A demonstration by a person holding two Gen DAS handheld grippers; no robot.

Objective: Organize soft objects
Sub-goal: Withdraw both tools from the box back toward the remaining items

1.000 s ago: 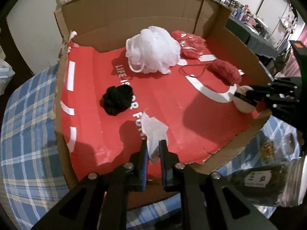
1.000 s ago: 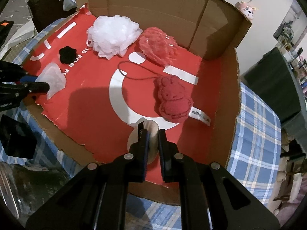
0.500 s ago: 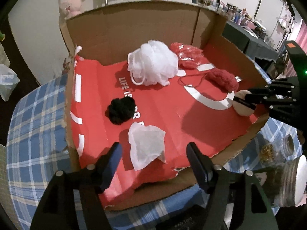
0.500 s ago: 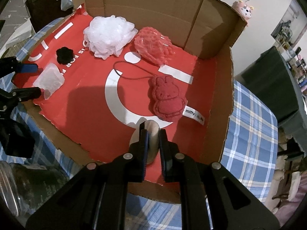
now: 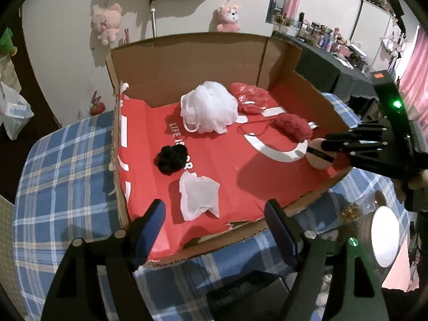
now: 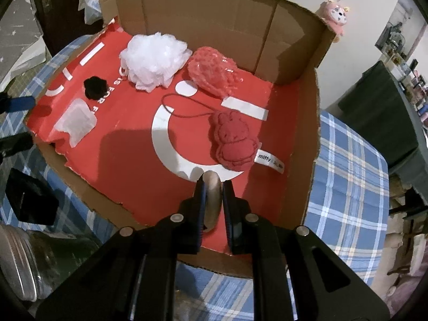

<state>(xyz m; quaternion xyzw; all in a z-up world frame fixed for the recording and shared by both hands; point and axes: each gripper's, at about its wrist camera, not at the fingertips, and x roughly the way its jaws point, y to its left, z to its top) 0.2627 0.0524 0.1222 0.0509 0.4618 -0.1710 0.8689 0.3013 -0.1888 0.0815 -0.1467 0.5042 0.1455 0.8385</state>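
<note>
Cardboard box (image 5: pixel 187 56), open-topped and lined in red, sits on a tabletop (image 5: pixel 67 160) under blue plaid cloth.

Left tool (image 5: pixel 214 214): jaws have just been opening and now stand wide apart at the box's near rim, nothing pressed between the pads. White cloth piece (image 5: pixel 199 196) lies loose on the red lining just inside that rim, beyond the fingertips and apart from them.

Right tool (image 6: pixel 212 187): jaws nearly closed, pinching a round beige sponge (image 6: pixel 212 195) held on edge near the box's front edge. Seen from the left wrist, the same sponge (image 5: pixel 318 155) sits at the box's right front corner in the dark fingertips.

Inside the box: black pom-pom (image 5: pixel 171 157) just behind the white cloth; white mesh bath puff (image 5: pixel 210 109) toward the back wall; red mesh puff (image 6: pixel 212 73) touching it on the right; red bunny-shaped plush (image 6: pixel 232 141) with cord and tag, just behind the sponge.
</note>
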